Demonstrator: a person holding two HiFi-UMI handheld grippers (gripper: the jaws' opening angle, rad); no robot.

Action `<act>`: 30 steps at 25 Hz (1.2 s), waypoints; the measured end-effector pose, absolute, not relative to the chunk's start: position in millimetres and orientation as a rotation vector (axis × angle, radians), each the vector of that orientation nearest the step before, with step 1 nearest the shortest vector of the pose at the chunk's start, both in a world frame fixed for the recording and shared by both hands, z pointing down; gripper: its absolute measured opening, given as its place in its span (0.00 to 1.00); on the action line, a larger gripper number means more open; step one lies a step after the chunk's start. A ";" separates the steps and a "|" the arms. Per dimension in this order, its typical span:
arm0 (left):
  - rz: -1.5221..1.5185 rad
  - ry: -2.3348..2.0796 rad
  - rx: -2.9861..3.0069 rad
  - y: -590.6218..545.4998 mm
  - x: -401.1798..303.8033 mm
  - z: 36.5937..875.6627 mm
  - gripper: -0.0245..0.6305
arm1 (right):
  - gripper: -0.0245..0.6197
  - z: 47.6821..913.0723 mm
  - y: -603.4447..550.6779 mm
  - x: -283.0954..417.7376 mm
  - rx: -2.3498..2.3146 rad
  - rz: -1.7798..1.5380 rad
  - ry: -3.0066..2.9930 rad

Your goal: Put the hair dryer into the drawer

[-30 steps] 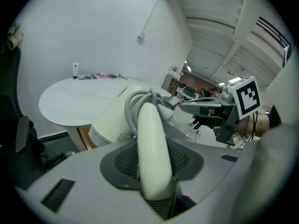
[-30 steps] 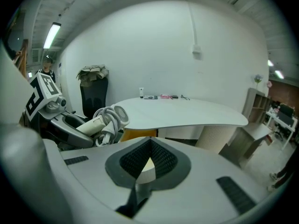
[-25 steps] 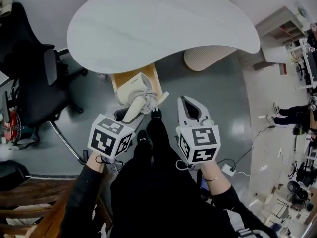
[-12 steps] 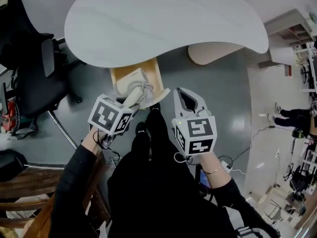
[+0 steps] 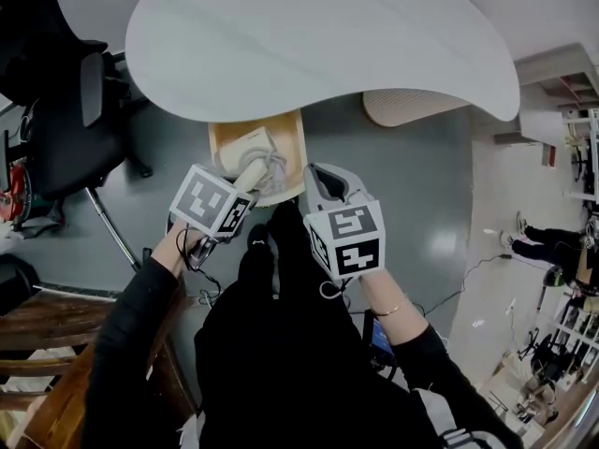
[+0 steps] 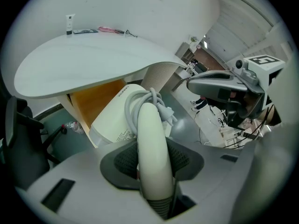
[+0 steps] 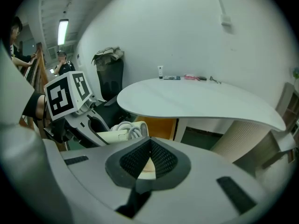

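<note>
The cream hair dryer (image 5: 253, 152), its grey cord wound round the handle, hangs nose-down over the open wooden drawer (image 5: 296, 148) beneath the white table (image 5: 309, 45). My left gripper (image 5: 241, 180) is shut on the dryer's handle (image 6: 150, 139), which runs up between the two dark pads. The dryer's body (image 6: 117, 120) points towards the drawer's orange inside (image 6: 96, 99). My right gripper (image 5: 323, 178) hovers just right of the drawer's front, shut with nothing in it. In the right gripper view its pads (image 7: 161, 158) meet at the tip, and the dryer (image 7: 125, 131) shows at the left.
A black office chair (image 5: 65, 129) stands left of the drawer. The ribbed table pedestal (image 5: 412, 106) is to the drawer's right. Wooden furniture (image 5: 47, 344) sits at lower left. The person's black-clad legs (image 5: 281, 288) are below the drawer. Small items (image 7: 187, 77) lie at the table's far edge.
Both grippers have sunk and come closer to the drawer. The dryer has gone with the left gripper and now hangs over the drawer's inside; the right gripper has shifted left towards the drawer front.
</note>
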State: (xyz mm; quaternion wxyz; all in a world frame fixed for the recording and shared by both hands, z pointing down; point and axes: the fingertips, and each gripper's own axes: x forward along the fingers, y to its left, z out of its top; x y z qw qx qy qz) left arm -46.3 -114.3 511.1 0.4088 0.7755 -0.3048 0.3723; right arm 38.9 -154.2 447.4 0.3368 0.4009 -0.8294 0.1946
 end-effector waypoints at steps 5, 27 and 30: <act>0.947 -0.770 1.923 -117.2 -45.2 520.2 0.27 | 0.04 470.7 -157.0 33.3 0.956 0.542 -2.131; 0.980 -0.787 1.787 -161.6 -47.1 573.7 0.27 | 0.04 540.1 -181.1 6.5 0.732 0.704 -1.985; 0.963 -0.801 1.777 -167.2 -46.4 579.5 0.27 | 0.04 546.8 -184.4 1.9 0.717 0.724 -1.963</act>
